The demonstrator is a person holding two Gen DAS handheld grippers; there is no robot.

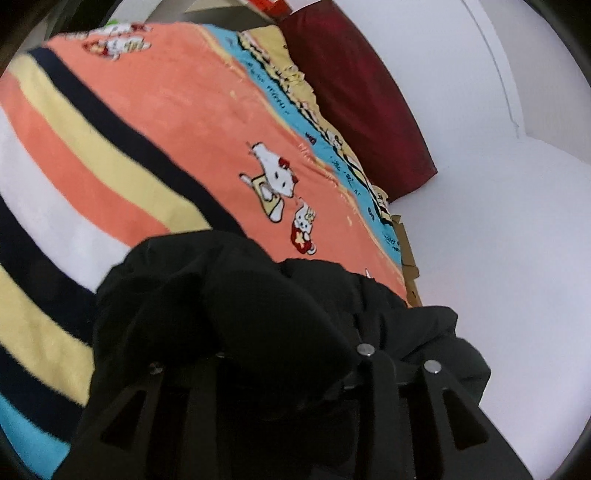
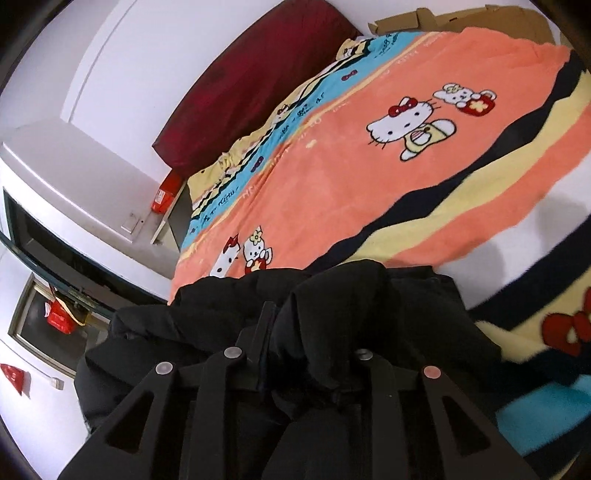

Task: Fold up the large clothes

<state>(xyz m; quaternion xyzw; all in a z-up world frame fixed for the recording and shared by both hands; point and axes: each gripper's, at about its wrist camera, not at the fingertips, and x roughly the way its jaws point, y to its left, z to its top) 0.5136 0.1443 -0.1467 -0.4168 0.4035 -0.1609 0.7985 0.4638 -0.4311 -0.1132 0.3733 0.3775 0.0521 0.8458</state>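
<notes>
A black padded jacket (image 1: 177,295) is bunched up over a bright cartoon-cat blanket (image 1: 177,122) that covers the bed. In the left wrist view the jacket bulges over my left gripper (image 1: 280,332) and hides both fingertips, so I cannot see whether the pads press on it. In the right wrist view the same jacket (image 2: 207,310) is gathered between the jaws of my right gripper (image 2: 295,325). One finger (image 2: 266,317) shows through the folds and the other is buried in cloth. The blanket (image 2: 332,177) stretches away ahead of it.
A dark red pillow (image 1: 354,96) (image 2: 258,74) lies at the head of the bed against a white wall. Flattened cardboard (image 2: 461,14) edges the far side. A white cabinet (image 2: 74,177) with a red box (image 2: 164,195) stands beside the bed.
</notes>
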